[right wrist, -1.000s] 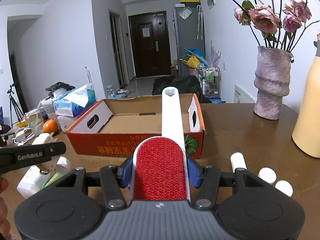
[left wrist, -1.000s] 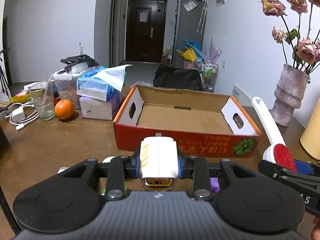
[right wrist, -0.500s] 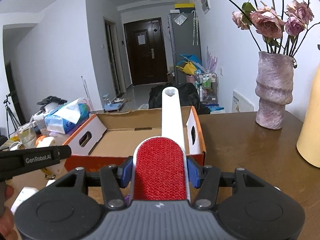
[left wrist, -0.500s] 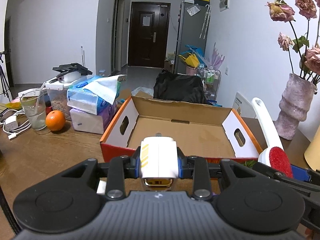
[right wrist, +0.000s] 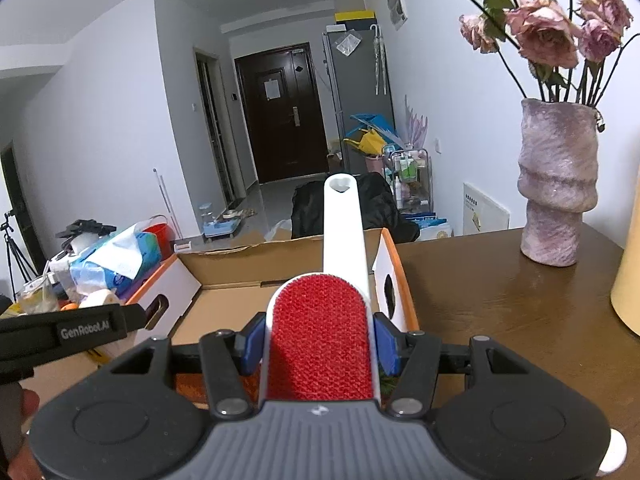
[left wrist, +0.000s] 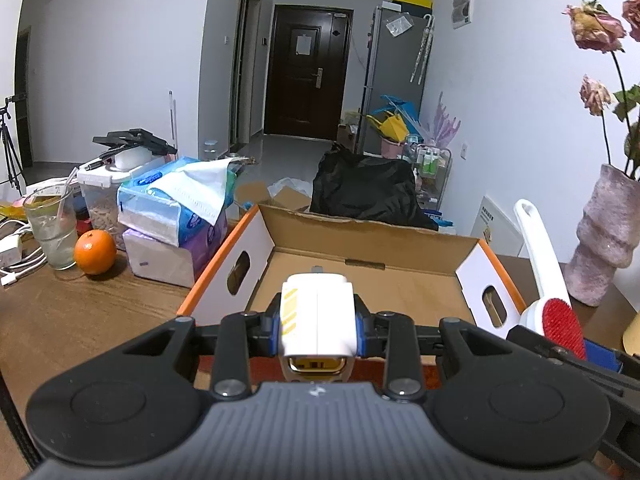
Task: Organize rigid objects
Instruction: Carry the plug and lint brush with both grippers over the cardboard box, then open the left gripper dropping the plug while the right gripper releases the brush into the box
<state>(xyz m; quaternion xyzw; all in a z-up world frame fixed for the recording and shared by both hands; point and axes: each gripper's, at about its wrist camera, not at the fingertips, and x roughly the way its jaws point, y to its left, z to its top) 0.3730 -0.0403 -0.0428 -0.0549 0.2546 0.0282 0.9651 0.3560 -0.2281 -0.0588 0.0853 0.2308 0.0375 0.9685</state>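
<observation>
My left gripper [left wrist: 318, 326] is shut on a small white device with yellow stripes [left wrist: 316, 320], held over the near edge of an open cardboard box [left wrist: 360, 280] with orange rims. The box floor is bare. My right gripper [right wrist: 320, 348] is shut on a lint brush [right wrist: 320, 340] with a red pad and a long white handle [right wrist: 344, 232] that points forward over the box's right end. From the left wrist view the brush [left wrist: 560, 316] shows at the right, beside the box. In the right wrist view the left gripper's black body [right wrist: 68, 332] sits at the left.
On the brown table left of the box lie tissue packs [left wrist: 172, 216], an orange [left wrist: 95, 257], a glass [left wrist: 50, 228] and cables. A pink vase with dried roses [right wrist: 556, 184] stands at the right, a cream container [right wrist: 628, 280] beyond it. A white cap [right wrist: 612, 452] lies near.
Both grippers have moved forward toward the box with their objects still held. The box's near wall has dropped below them, and the small bottles by the right gripper have left the view.
</observation>
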